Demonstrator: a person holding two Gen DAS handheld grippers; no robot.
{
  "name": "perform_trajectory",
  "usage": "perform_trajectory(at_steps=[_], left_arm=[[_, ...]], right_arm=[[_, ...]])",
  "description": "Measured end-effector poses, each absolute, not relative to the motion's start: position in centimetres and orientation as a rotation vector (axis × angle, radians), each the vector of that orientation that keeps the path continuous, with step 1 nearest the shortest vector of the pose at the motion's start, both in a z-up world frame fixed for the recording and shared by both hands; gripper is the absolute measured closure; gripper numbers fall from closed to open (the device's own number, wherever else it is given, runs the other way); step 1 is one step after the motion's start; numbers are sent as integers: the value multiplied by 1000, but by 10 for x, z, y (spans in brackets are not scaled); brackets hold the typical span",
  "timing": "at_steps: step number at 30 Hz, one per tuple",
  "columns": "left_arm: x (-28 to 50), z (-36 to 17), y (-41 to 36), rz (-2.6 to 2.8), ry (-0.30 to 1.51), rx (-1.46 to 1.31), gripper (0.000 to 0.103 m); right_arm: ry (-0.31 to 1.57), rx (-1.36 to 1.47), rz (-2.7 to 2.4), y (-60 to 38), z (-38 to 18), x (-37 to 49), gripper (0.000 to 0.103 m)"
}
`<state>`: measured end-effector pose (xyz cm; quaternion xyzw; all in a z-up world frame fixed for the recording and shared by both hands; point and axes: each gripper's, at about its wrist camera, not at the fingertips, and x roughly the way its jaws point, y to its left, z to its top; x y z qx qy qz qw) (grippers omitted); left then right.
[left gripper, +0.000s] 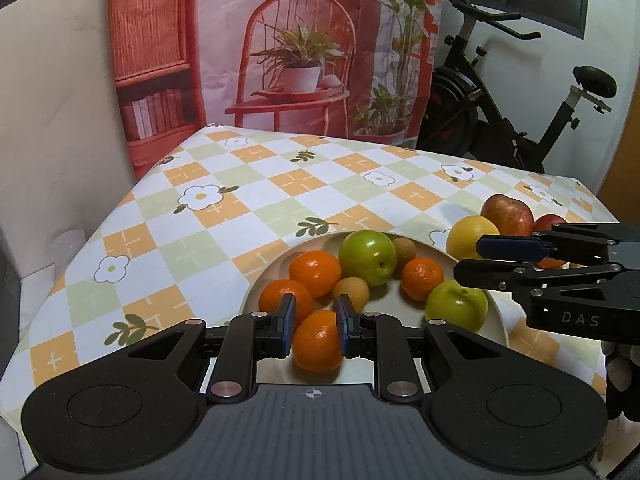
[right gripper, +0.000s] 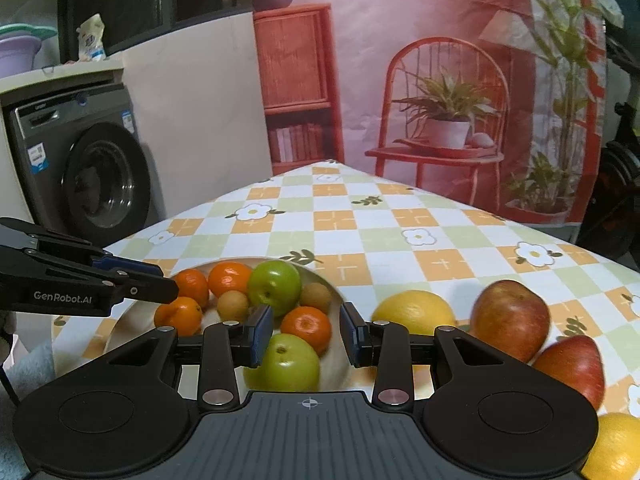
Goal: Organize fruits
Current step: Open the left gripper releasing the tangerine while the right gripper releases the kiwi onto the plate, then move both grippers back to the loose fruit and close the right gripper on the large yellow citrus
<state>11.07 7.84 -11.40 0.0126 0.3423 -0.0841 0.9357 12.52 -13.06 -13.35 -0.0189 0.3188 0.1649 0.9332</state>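
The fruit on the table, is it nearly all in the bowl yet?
Partly. The bowl already holds two green apples, several oranges and some small brown fruits. The left gripper is shut on an orange over the bowl. The right gripper is empty, jaws apart. Still on the cloth: two red apples and two lemons.
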Motion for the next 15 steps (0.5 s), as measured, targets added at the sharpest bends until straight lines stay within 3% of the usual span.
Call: perform_trajectory(at_steps=[11, 15], left_arm=[[113, -107, 50, -217, 685, 70, 79], [115, -104, 37, -245, 676, 87, 73]], right_arm=[[617, 17, 236, -179, -135, 97, 69], [616, 41, 191, -201, -139, 84, 69]])
